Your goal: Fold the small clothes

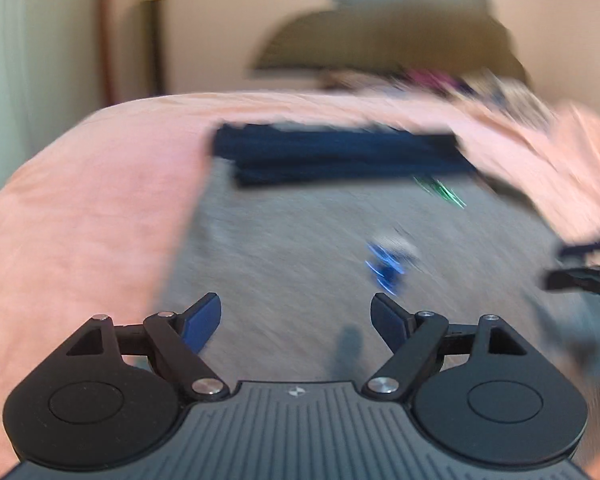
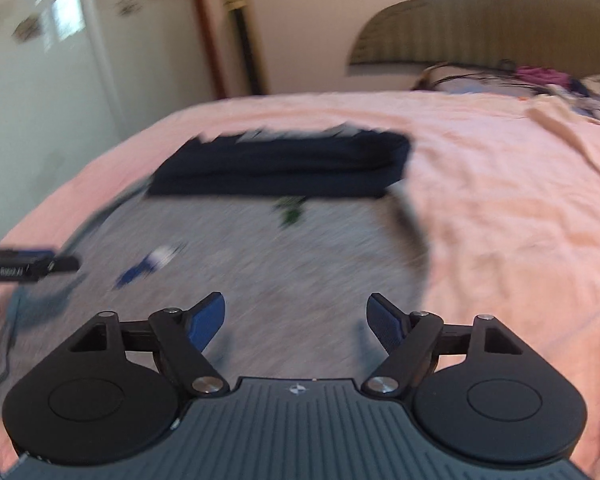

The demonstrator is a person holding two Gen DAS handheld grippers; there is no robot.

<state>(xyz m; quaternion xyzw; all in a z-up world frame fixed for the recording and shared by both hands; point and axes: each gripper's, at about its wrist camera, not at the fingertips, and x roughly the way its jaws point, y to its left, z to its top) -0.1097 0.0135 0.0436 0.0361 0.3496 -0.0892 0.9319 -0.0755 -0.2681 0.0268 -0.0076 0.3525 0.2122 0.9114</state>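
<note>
A grey small garment [image 1: 300, 240] lies spread flat on the pink bedspread, with a blue print [image 1: 384, 264] and a green print [image 1: 440, 190] on it. Across its far edge lies a folded dark navy garment [image 1: 340, 156]. My left gripper [image 1: 296, 312] hovers open over the grey cloth's near part, with nothing between its blue pads. The right gripper [image 2: 295, 312] is open too, over the same grey garment [image 2: 260, 256] near its right edge, and holds nothing. The navy garment [image 2: 284, 164] sits beyond it. Each gripper shows at the edge of the other's view. Both views are motion-blurred.
The pink bedspread [image 2: 500, 200] stretches wide to the right and left of the garments. A heap of mixed clothes [image 2: 560, 80] lies at the back right below a curved headboard [image 2: 480, 32]. A dark post with gold bands [image 2: 240, 32] stands by the wall.
</note>
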